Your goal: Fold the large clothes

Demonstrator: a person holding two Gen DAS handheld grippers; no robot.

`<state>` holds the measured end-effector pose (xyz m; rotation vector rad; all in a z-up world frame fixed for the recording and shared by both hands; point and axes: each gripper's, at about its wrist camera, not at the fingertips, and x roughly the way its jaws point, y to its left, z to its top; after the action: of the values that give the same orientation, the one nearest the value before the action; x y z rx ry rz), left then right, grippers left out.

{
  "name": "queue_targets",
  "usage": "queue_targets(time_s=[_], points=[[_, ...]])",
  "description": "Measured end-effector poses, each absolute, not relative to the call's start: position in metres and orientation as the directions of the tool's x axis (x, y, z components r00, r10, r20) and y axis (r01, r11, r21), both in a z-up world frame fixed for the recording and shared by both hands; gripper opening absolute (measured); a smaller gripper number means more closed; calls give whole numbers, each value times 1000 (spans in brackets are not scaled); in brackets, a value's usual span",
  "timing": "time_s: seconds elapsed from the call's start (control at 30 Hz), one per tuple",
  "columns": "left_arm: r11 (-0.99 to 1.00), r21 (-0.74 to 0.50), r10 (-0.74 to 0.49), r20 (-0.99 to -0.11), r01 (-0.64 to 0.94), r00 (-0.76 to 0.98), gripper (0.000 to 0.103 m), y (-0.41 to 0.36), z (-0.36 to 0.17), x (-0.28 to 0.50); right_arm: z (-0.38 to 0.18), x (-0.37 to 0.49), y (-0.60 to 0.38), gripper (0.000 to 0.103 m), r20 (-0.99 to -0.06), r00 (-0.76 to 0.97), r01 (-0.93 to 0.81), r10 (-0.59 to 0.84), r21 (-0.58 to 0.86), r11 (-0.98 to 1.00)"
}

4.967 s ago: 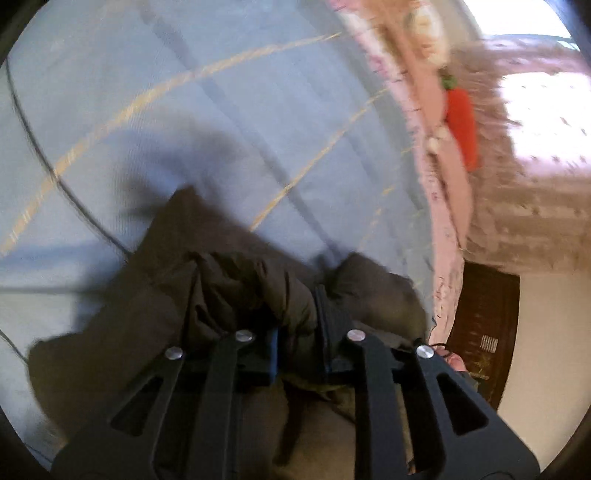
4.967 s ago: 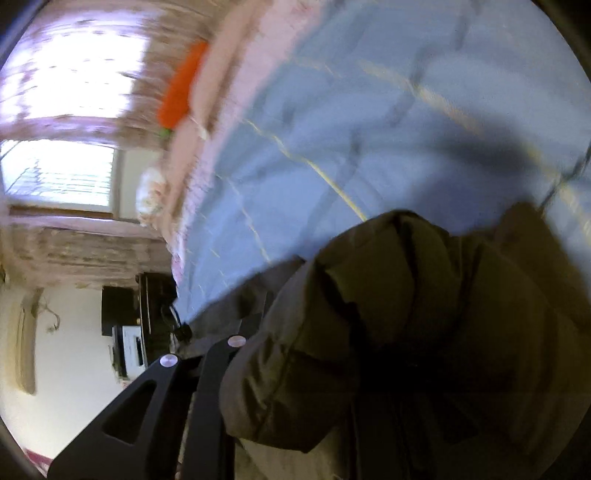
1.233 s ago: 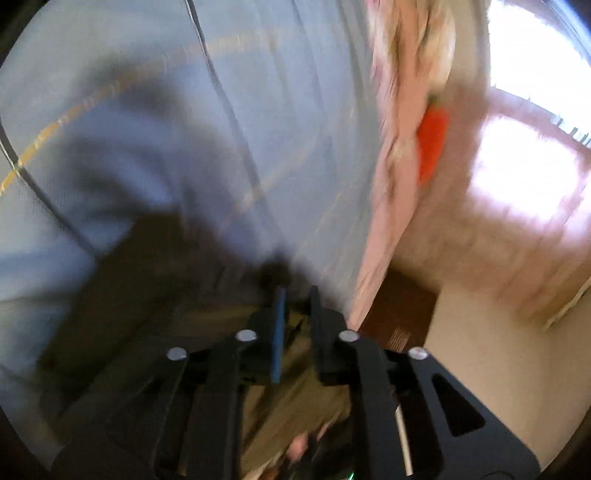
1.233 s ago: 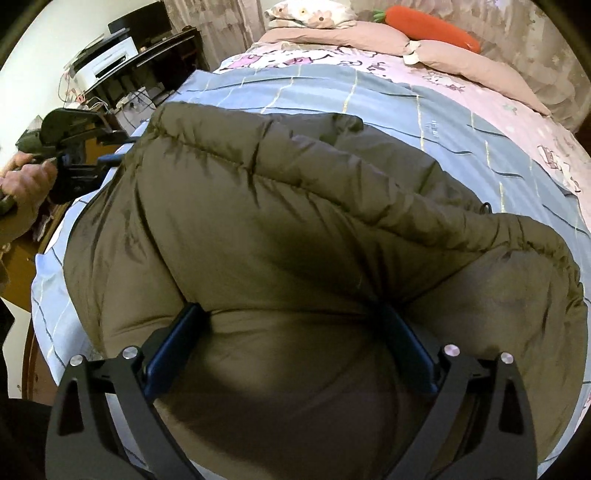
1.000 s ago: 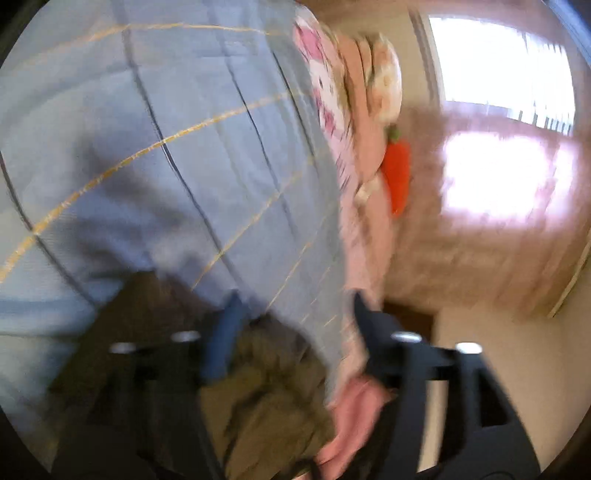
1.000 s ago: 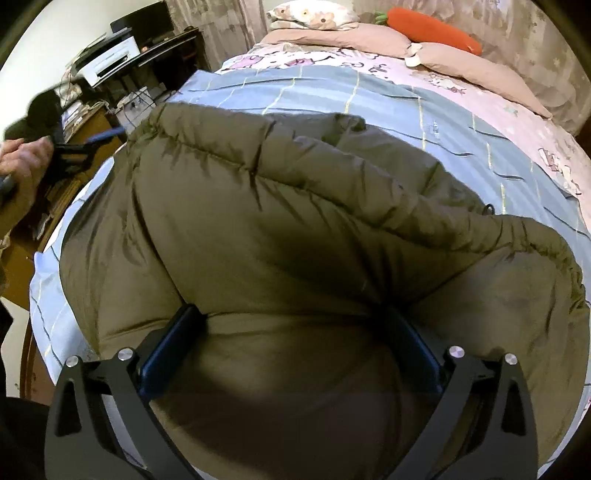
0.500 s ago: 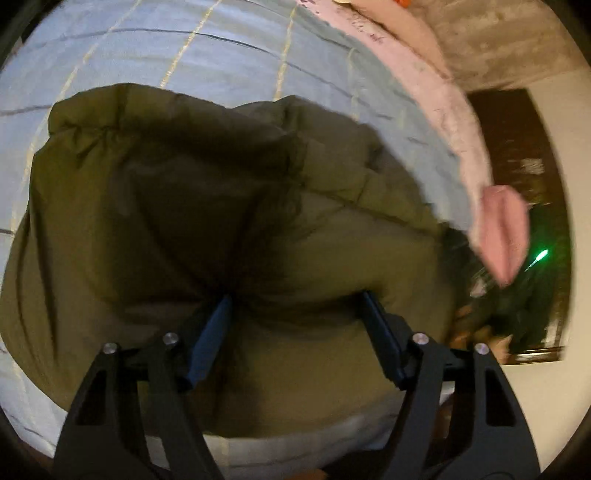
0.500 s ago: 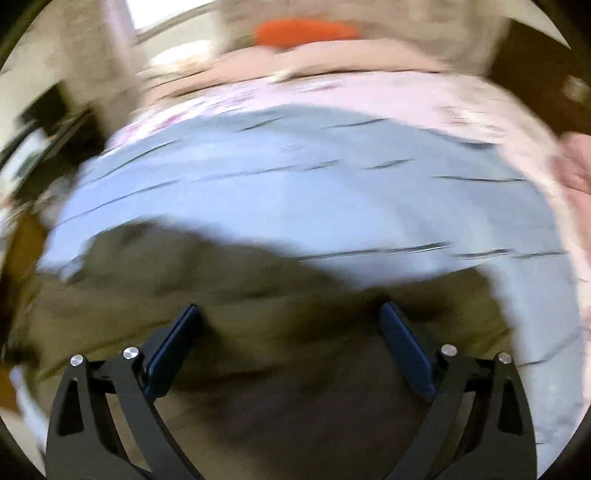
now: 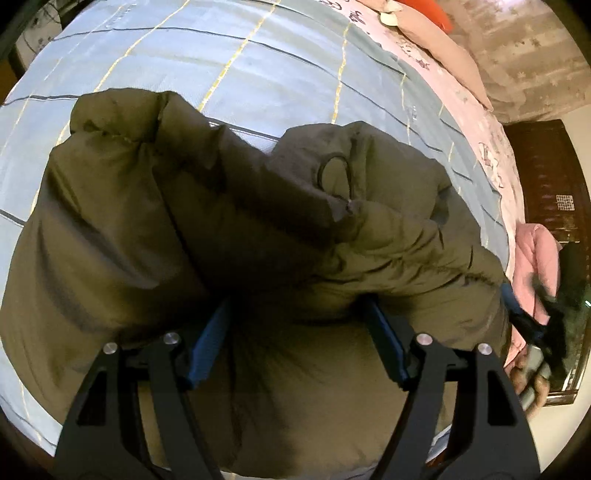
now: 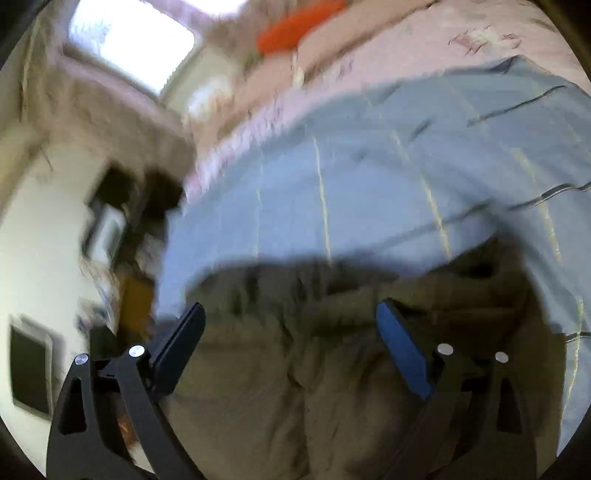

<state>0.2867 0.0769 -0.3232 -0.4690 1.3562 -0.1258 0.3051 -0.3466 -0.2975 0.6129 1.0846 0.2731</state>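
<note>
An olive-green padded jacket (image 9: 229, 229) lies bunched on a light blue checked bedspread (image 9: 258, 62). A cord loop shows on its top fold. My left gripper (image 9: 299, 332) is open, its blue-padded fingers spread over the jacket's near part, with puffy fabric bulging between them. In the blurred right wrist view the jacket (image 10: 332, 369) fills the lower half. My right gripper (image 10: 291, 332) is open above it and holds nothing. The hand with the right gripper shows in the left wrist view at the jacket's right edge (image 9: 532, 332).
Pink pillows (image 9: 436, 40) and an orange carrot-shaped cushion (image 10: 295, 26) lie at the head of the bed. A dark wooden cabinet (image 9: 546, 184) stands to the right of the bed. A desk with clutter (image 10: 122, 221) stands on the other side. A window (image 10: 133, 40) is behind.
Both grippers let go of the jacket and stand open. The left camera swung from the bedspread onto the jacket. The right camera is swinging left and blurs.
</note>
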Motion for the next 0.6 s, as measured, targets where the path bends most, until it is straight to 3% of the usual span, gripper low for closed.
queue_targets(time_s=[0.03, 0.1, 0.17, 0.2, 0.33, 0.43, 0.6], points=[[899, -398, -356, -907, -182, 223, 75, 78, -322, 286, -312, 306, -365, 68, -778, 461, 193, 427, 558, 807], [896, -401, -358, -906, -189, 226, 75, 84, -321, 284, -315, 294, -406, 58, -827, 510, 389, 236, 467, 794], [898, -396, -353, -908, -190, 225, 75, 86, -322, 283, -298, 278, -424, 67, -834, 549, 485, 53, 369, 793], [900, -394, -350, -909, -189, 226, 75, 86, -323, 283, -290, 273, -424, 76, -826, 562, 490, 26, 359, 794], [909, -363, -318, -922, -206, 222, 76, 83, -317, 282, -241, 257, -368, 77, -802, 582, 307, 134, 370, 877], [954, -264, -219, -938, -144, 267, 74, 68, -284, 264, -217, 228, -290, 77, -814, 551, 153, 183, 314, 937], [968, -246, -224, -940, -55, 258, 75, 48, -263, 217, -240, 169, -190, 77, -889, 398, -40, 224, 227, 973]])
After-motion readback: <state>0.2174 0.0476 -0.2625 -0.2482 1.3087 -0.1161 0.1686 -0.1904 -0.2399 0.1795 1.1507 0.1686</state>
